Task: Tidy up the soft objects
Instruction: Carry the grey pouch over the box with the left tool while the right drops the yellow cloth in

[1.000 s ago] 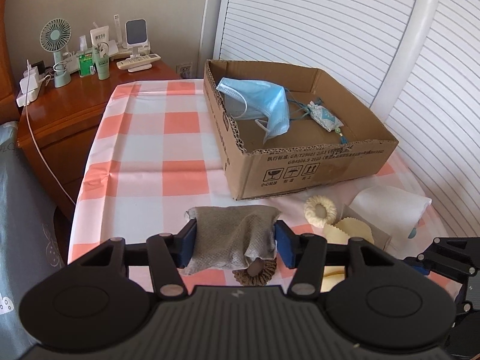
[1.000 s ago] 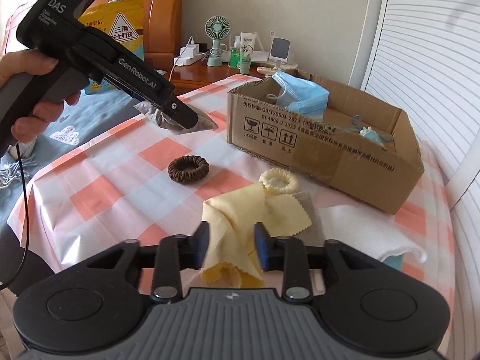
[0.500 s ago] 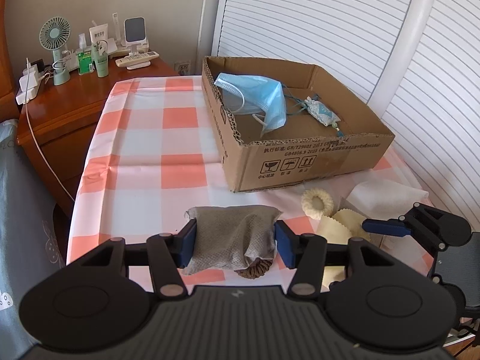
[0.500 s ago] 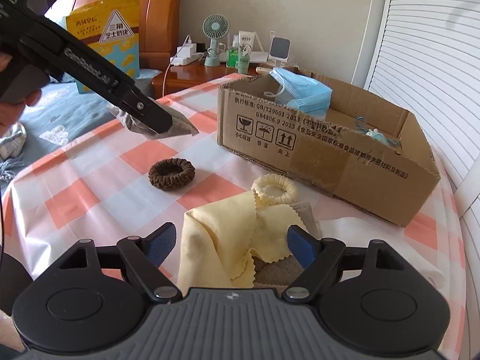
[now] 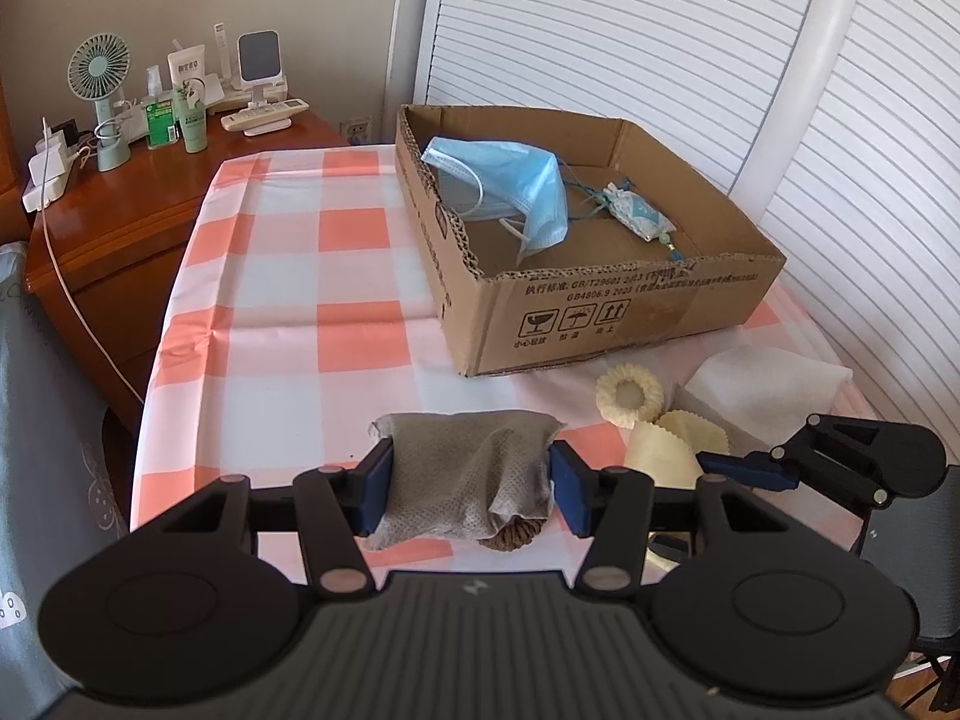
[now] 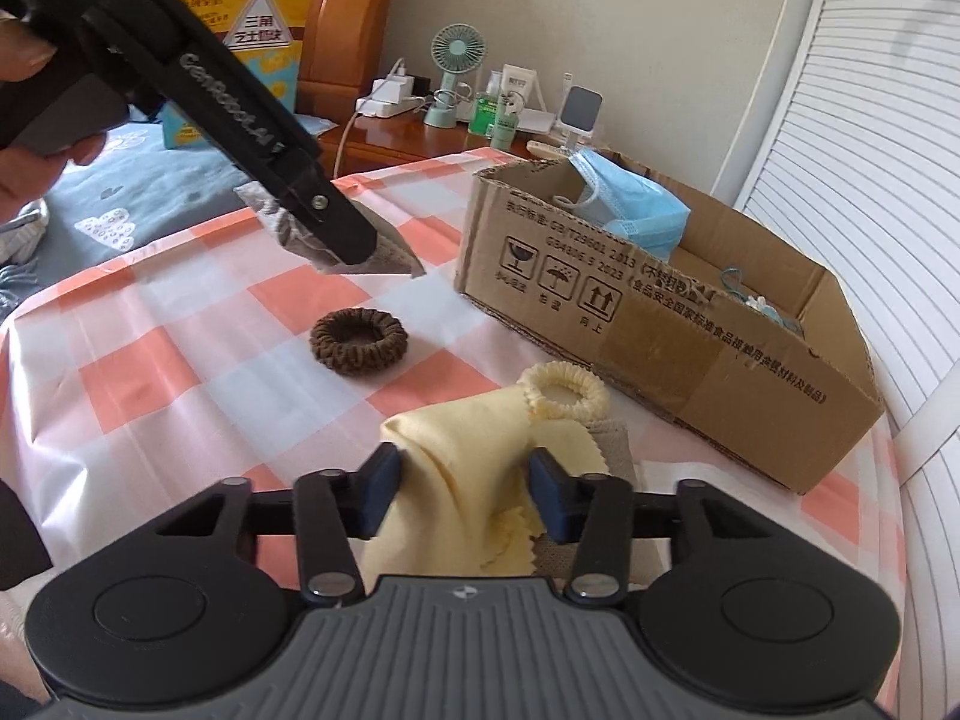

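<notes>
Grey mesh cloth (image 5: 462,483): pinched in left gripper (image 5: 471,489), above table's near edge | pale-yellow pinked cloth (image 6: 456,468): right gripper (image 6: 465,495) just closed on it | risk: bunched fold slips before cardboard box (image 5: 600,312).

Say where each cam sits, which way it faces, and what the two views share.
Left wrist: rides the left gripper, angled down toward the cardboard box; its fingers clamp a grey cloth.
Right wrist: rides the right gripper, angled down across the table; its jaws, just closing, pinch a yellow cloth; a hand shows.
Shared: box, blue mask, cream scrunchie, both cloths.
</notes>
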Demonstrator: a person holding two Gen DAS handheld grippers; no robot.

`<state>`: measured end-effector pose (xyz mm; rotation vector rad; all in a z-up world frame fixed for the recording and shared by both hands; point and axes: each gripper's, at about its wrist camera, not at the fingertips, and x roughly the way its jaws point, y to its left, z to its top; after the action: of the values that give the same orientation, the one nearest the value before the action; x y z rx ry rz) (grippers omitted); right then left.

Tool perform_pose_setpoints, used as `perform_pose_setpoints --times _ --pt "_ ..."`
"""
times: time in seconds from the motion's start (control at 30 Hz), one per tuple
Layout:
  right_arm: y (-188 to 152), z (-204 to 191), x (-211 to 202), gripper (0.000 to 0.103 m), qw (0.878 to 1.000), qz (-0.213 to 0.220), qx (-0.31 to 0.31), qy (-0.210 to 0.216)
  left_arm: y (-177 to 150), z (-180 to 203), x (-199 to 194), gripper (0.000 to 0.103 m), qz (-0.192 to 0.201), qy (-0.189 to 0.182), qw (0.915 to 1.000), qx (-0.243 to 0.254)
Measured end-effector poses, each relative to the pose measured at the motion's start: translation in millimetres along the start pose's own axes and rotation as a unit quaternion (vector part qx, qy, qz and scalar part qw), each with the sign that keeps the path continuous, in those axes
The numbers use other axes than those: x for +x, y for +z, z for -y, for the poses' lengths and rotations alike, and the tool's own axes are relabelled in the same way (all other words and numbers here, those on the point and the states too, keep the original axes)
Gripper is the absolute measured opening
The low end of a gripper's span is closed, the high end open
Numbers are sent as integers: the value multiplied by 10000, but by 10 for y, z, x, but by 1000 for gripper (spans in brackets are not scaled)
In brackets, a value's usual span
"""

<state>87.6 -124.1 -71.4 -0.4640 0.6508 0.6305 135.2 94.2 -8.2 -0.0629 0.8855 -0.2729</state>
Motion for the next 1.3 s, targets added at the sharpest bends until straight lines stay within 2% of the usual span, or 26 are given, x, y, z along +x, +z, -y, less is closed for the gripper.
perform_pose_setpoints --times 0.07,0.27,0.3,0.37,0.4,0.43,0.87,1.1,1.3 --pt "6 -23 -18 49 9998 -87 -57 162 -5 6 -5 53 1 -9 10000 25" --pt "-17 -23 48 47 9997 -163 41 182 -7 17 0 53 -13 -30 10000 36" --pt "-14 -22 41 35 9997 -146 71 158 -10 25 -1 53 -16 -35 10000 50" --pt "-4 -5 21 19 9998 -123 112 103 -16 42 -9 53 -19 -34 10000 82" --pt "4 17 8 12 9997 -110 181 111 -17 51 -16 53 -20 -37 9999 99" --pt "8 43 -8 10 9995 -91 265 133 -17 58 -24 53 -18 -42 9999 115" --pt "163 197 -523 9 9994 299 162 -50 23 224 -287 53 58 -101 9984 557" --pt "382 440 -806 9 9976 588 73 -365 185 371 -456 53 294 -200 9954 889" --pt "645 749 -806 9 9948 772 120 -648 371 460 -448 53 477 -277 9934 1010"
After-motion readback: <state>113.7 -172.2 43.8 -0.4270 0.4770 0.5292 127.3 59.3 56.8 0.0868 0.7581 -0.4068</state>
